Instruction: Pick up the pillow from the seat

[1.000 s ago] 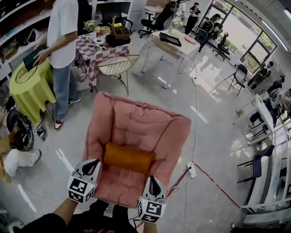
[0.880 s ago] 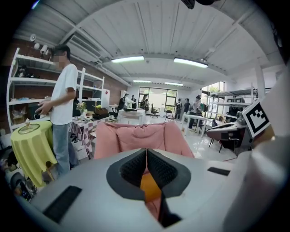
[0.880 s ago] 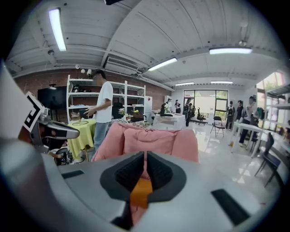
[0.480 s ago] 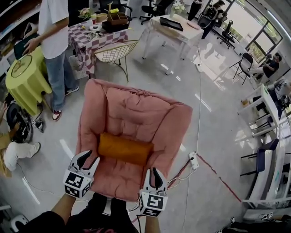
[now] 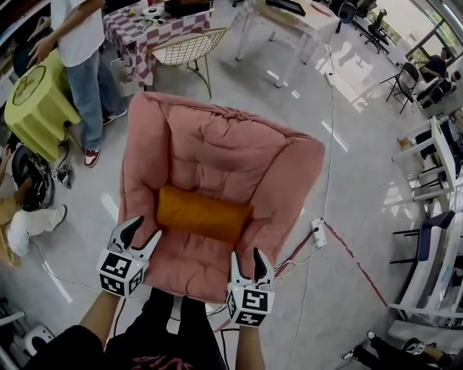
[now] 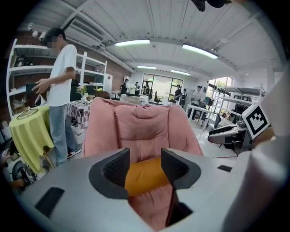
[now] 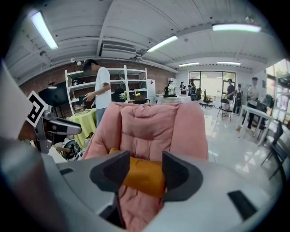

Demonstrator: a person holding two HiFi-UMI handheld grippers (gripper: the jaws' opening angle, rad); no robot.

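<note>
An orange pillow (image 5: 202, 214) lies across the seat of a pink padded armchair (image 5: 217, 144). My left gripper (image 5: 142, 235) hovers at the seat's front left corner, just short of the pillow's left end. Its jaws are opening and nothing is between them. My right gripper (image 5: 260, 259) hangs over the seat's front edge, below the pillow's right end, jaws also opening and empty. Seen from the left gripper view, the pillow (image 6: 146, 175) lies beyond the left gripper (image 6: 145, 165). In the right gripper view the pillow (image 7: 141, 174) shows past the right gripper (image 7: 146, 167).
A person in a white shirt (image 5: 76, 50) stands left of the armchair beside a yellow-green round table (image 5: 32, 101). A wire chair (image 5: 189, 45) and a checked table (image 5: 141, 22) stand behind it. A power strip (image 5: 317, 233) with cables lies on the floor at the right.
Both grippers' jaws have gone from shut to spread apart. The armchair and pillow sit larger and closer in the head view, and both grippers have moved a little forward towards the seat.
</note>
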